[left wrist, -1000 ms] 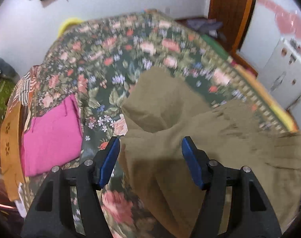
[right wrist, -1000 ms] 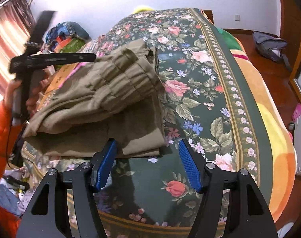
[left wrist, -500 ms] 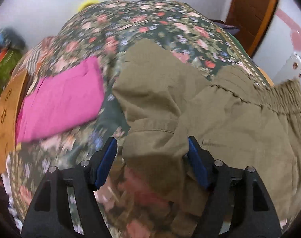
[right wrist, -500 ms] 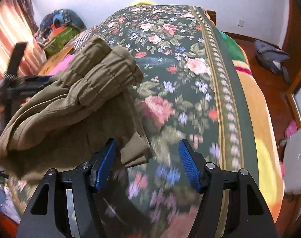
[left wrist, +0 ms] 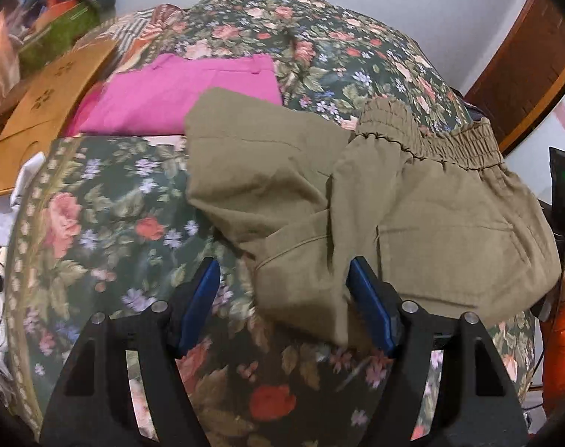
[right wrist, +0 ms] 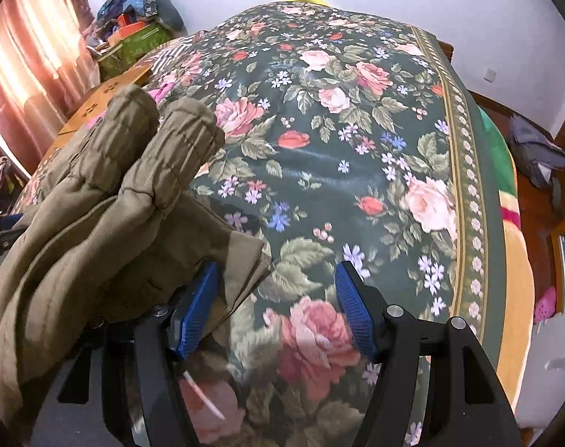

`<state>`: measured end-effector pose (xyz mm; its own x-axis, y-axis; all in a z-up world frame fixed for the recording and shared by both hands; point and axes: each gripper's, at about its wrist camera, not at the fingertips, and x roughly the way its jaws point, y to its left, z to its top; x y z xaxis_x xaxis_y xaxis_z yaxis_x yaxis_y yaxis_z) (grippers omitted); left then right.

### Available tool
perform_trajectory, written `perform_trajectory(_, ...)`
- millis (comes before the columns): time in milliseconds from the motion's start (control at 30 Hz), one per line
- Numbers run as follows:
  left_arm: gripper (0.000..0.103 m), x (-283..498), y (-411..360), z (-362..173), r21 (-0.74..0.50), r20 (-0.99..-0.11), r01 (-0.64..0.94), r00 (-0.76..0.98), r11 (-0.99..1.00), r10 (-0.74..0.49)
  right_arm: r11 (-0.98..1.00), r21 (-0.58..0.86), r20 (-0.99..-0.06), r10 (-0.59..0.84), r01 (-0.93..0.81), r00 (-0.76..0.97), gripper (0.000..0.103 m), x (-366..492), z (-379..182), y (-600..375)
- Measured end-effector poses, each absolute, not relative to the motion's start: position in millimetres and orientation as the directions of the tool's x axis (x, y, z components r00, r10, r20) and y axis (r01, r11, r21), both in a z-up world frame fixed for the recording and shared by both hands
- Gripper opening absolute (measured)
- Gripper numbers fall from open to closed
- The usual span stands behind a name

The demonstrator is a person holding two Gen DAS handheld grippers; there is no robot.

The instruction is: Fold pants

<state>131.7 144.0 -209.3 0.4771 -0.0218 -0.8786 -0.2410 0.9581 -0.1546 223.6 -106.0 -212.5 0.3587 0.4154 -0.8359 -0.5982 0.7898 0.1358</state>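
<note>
You are working partly folded olive-khaki cotton pants [left wrist: 357, 201] lying near front edge of floral bedspread [left wrist: 107, 223]. Left gripper [left wrist: 282, 305] and right gripper [right wrist: 275, 313] standing open, gripping nothing. Pinch lower fabric edges evenly, keeping layers aligned.

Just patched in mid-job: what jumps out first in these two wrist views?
The rumpled olive pants lie bunched on the dark floral bedspread, elastic waistband toward the headboard end. A folded pink garment lies flat just beyond them. Both grippers, left and right, hang open at the pants' near edge.
</note>
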Motion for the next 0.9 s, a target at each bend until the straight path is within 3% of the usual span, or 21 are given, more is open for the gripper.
perform_trajectory(267, 0.072, 124.9, 153.7, -175.2, -0.084, -0.829, -0.248, 0.555, 0.965, 0.071, 0.821, 0.129, -0.818, 0.405, -0.556, 0.409, 0.061, 198.3, -180.3, -127.8)
perform_trajectory(600, 0.072, 121.1, 154.4, -214.6, -0.124, -0.861, -0.258, 0.508, 0.958, 0.025, 0.804, 0.164, -0.706, 0.500, -0.572, 0.501, 0.063, 154.6, -108.6, -129.5)
perform_trajectory(767, 0.072, 115.4, 155.1, -217.0, -0.131, -0.858, -0.252, 0.514, 0.959, 0.018, 0.759, 0.165, -0.713, 0.533, -0.630, 0.455, 0.064, 130.1, -120.1, -101.6)
perform_trajectory(900, 0.073, 109.0, 159.6, -217.8, -0.124, -0.858, -0.251, 0.513, 0.960, 0.023, 0.742, 0.157, -0.771, 0.505, -0.652, 0.388, 0.064, 123.8, -155.2, -83.4)
